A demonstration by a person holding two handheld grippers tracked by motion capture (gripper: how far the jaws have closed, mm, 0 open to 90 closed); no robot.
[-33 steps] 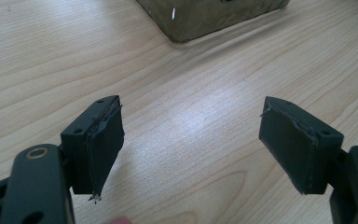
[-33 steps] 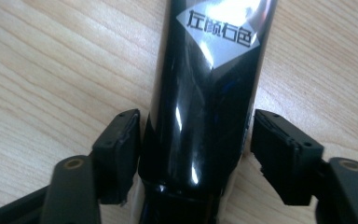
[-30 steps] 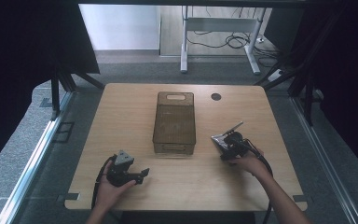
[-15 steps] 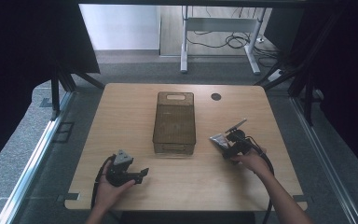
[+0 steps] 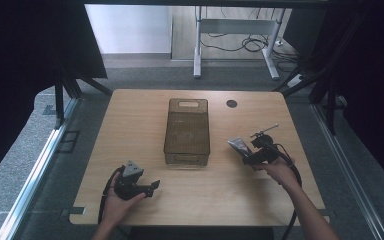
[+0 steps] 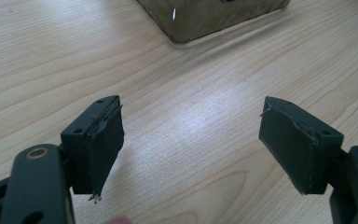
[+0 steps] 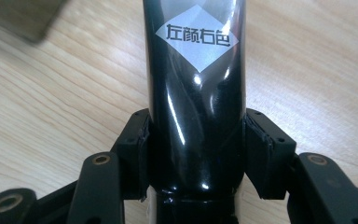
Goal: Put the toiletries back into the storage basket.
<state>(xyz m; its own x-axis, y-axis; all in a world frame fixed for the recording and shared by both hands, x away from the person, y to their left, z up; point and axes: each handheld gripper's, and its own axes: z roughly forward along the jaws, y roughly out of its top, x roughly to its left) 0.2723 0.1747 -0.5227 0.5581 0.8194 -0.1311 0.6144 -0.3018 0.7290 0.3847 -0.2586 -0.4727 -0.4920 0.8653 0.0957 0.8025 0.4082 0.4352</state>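
A glossy black tube with a silver diamond label stands between the pads of my right gripper, which press on both its sides. These jaws have just been closing onto it. In the high view the right gripper holds the tube just above the table, right of a brown see-through bin. My left gripper rests at the front left of the table. Its jaws stand wide apart in the left gripper view, with bare wood between them and the bin's corner ahead.
The wooden table has a round black cable hole at the back right. A cable trails from each gripper toward the front edge. Beyond the table stand a white desk frame and loose floor cables.
The right gripper's jaws narrowed onto the tube, and the hand rose slightly with it. The left gripper has stayed where it was.
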